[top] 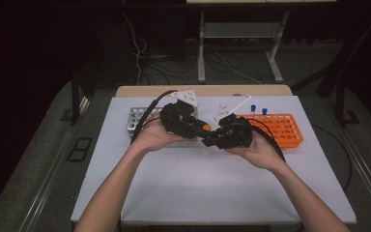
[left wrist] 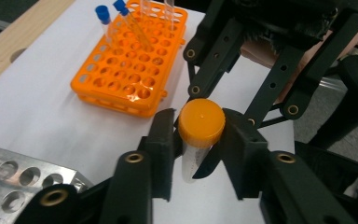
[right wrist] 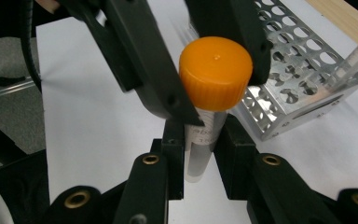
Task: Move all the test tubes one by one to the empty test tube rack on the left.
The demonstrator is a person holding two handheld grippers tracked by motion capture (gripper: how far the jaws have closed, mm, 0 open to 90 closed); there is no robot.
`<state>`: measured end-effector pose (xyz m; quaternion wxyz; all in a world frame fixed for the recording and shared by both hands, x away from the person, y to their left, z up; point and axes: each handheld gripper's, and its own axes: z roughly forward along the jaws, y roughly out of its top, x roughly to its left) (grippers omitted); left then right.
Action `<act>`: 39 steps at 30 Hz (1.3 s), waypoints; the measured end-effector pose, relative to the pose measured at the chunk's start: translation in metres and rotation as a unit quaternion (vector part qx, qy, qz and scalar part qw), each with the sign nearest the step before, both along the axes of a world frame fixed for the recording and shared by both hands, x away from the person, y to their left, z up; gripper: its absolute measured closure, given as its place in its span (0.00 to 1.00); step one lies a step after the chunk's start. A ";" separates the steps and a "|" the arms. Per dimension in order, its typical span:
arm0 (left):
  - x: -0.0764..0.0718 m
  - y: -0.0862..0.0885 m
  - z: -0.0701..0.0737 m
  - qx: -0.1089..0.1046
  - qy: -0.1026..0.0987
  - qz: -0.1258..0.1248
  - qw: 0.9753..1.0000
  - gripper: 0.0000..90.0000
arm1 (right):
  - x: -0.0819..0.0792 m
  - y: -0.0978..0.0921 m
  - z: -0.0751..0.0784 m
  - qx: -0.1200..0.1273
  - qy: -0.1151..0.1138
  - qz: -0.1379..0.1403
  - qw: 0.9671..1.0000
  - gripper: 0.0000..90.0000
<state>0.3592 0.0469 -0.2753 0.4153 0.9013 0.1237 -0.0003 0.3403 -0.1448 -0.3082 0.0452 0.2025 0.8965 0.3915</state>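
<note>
White table cover (top: 212, 188), centre, above it: clear plastic tube with orange screw cap (left wrist: 201, 122), pinched by both left gripper (left wrist: 200, 154) and right gripper (right wrist: 204, 154); orange plastic rack (top: 278, 129) and perforated metal rack (top: 140, 117) behind.

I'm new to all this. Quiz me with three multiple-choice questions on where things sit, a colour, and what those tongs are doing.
1. The orange rack lies where on the table?
A. right side
B. left side
C. near edge

2. The cap on the tube between the tongs is
A. blue
B. orange
C. white

3. The left tongs and right tongs are
A. both open and apart
B. both closed around the tube
C. resting flat on the table

Answers: A, the high view shows it right of the metal rack; B, orange in both gripper views; B, each view shows its jaws flanking the tube.
</note>
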 end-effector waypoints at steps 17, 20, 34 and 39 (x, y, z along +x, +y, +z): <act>0.018 0.022 0.009 0.010 -0.020 0.039 0.999 0.77 | -0.001 -0.017 -0.005 0.016 0.006 -0.032 0.999 0.56; 0.026 0.030 0.011 0.006 -0.023 0.054 0.998 0.77 | -0.001 -0.022 -0.006 0.017 0.008 -0.043 0.999 0.47; 0.064 0.051 0.011 0.004 -0.031 0.108 0.994 0.77 | -0.012 -0.048 -0.008 0.023 0.023 -0.086 0.996 0.00; 0.080 0.053 0.009 0.007 -0.033 0.123 0.992 0.77 | -0.020 -0.062 -0.012 0.034 0.019 -0.102 0.994 0.00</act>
